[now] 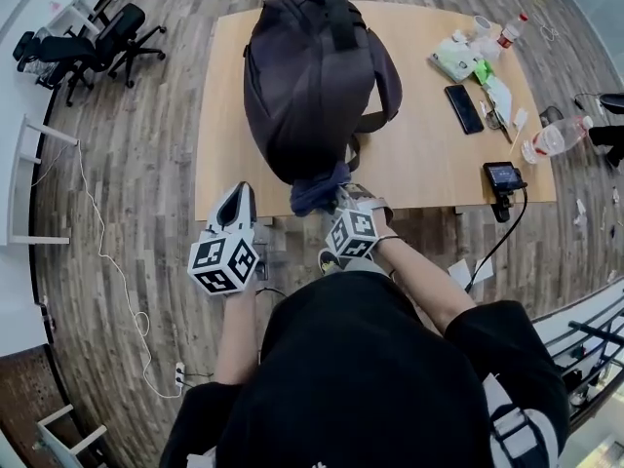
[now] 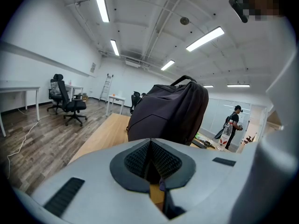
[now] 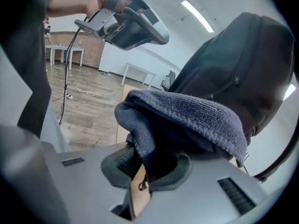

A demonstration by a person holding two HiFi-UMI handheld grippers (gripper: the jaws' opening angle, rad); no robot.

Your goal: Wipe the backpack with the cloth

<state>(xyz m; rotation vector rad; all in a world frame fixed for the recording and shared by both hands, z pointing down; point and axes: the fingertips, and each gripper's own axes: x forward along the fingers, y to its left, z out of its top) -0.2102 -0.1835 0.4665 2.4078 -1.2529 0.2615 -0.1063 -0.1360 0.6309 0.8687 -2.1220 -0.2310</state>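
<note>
Backpack: I see the dark backpack (image 1: 312, 76) on the wooden table (image 1: 419, 169), left of centre. Its lower end reaches toward the table's near edge.
Cloth: The blue-grey cloth (image 1: 317, 191) is bunched against the backpack's near end, touching it. In the right gripper view it drapes over the jaws (image 3: 187, 120), with the backpack (image 3: 243, 64) directly behind it.
Right gripper: My right claw (image 1: 343, 201) is clamped on the cloth, with a fold pinched between the pads (image 3: 122, 164). It points at the backpack's near end.
Left gripper: My left claw (image 1: 237, 205) has its jaws pressed together with nothing between them. It sits at the table's near edge, left of the cloth and clear of the backpack. Its own view (image 2: 150, 160) looks across the tabletop at the backpack (image 2: 170, 111) ahead.
Right side of table: A black phone (image 1: 463, 108) lies well apart from the backpack, and a plastic bottle (image 1: 554, 139) lies at the far right edge.
Floor: Black office chairs (image 1: 88, 42) stand at the far left.
</note>
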